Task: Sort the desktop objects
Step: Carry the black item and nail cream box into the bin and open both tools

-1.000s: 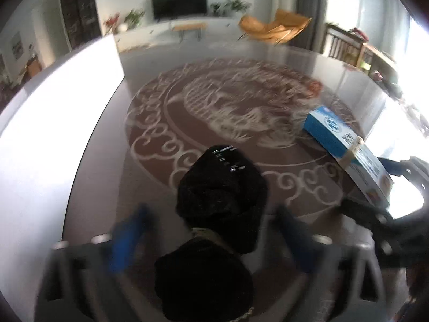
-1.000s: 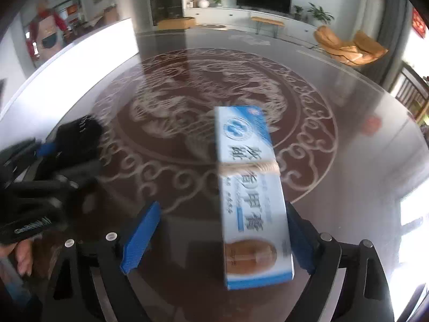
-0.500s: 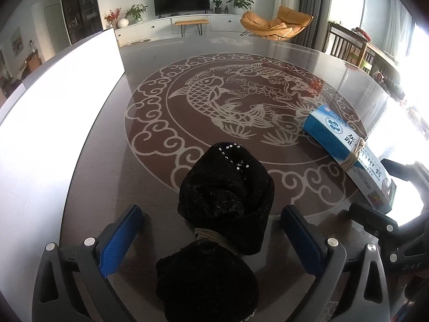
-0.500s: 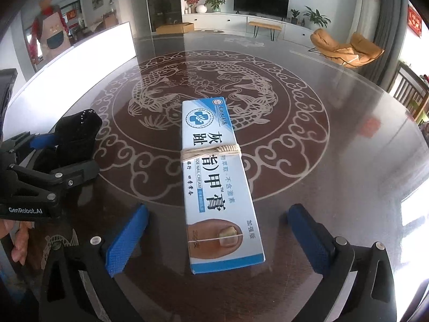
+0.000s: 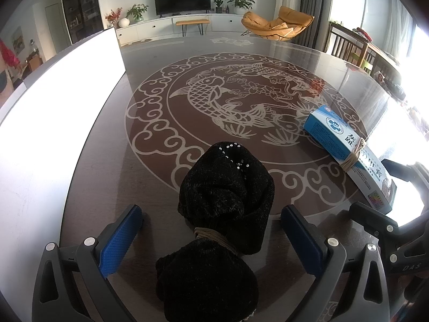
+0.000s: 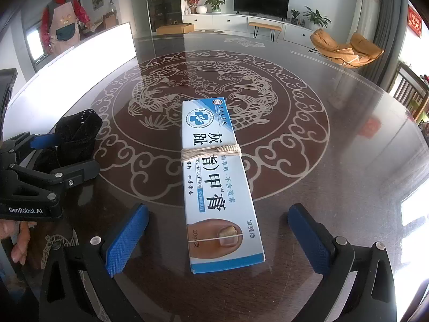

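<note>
A black fuzzy cloth bundle (image 5: pixel 225 201) tied with tan string lies on the dark table, between the spread fingers of my left gripper (image 5: pixel 211 230), which is open and not touching it. A blue and white toe nail cream box (image 6: pixel 214 177), bound with string, lies lengthwise between the spread fingers of my right gripper (image 6: pixel 217 230), also open. The box shows at the right in the left wrist view (image 5: pixel 346 147). The bundle (image 6: pixel 77 139) and the left gripper (image 6: pixel 43 171) show at the left in the right wrist view.
The table (image 5: pixel 150 161) is dark glossy wood with a pale fish and cloud pattern. A bright white panel (image 5: pixel 53 102) runs along its left side. A person in an apron (image 6: pixel 63 21) stands beyond the far left. Chairs stand past the far right edge.
Both grippers drew back slightly and steadied; the box and bundle now lie still between the open fingers. The right fingers spread wider around the box.
</note>
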The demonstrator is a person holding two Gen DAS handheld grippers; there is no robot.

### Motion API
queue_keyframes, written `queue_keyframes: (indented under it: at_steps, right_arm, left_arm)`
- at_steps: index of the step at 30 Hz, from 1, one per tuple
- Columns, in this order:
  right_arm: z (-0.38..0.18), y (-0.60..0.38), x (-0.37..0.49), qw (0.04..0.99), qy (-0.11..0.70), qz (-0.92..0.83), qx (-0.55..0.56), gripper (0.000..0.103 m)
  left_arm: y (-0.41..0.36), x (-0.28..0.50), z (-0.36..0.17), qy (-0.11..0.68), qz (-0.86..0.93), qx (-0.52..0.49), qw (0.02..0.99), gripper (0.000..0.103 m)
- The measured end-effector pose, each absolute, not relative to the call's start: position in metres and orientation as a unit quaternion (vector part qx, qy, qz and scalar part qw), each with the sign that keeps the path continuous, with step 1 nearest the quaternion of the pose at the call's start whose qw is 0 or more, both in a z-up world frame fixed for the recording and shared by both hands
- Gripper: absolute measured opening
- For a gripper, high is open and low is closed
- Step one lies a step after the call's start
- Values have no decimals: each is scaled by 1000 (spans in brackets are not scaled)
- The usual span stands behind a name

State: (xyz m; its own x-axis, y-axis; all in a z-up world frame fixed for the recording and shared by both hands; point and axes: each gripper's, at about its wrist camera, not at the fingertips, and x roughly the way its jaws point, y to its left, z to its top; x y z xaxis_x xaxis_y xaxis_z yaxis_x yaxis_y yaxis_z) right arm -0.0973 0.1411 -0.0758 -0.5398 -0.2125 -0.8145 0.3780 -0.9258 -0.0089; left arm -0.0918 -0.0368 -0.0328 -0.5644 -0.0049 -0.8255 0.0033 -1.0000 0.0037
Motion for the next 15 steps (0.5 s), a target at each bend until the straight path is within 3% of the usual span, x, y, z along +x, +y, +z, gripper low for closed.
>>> queue_keyframes:
  at_steps: [7, 10, 12, 13, 15]
  right_arm:
    - [-69, 124, -132, 195, 137, -798, 554, 103]
    - [-63, 116, -149, 201, 145, -792, 558, 82]
    - [-56, 113, -158, 198, 140, -792, 560, 44]
    - [-55, 113, -161, 196, 133, -787, 570, 43]
    - [-53, 114, -157, 192, 132, -786, 573, 43]
  left_arm:
    - [-35, -105, -26, -22, -845, 533, -35, 103]
    - [-27, -114, -24, -47, -846, 527, -58, 100]
    - [-21, -113, -18, -53, -860, 501, -77, 64]
    - [-22, -113, -16, -52, -864, 496, -75, 36]
    - [-24, -110, -13, -41, -869, 488, -66, 31]
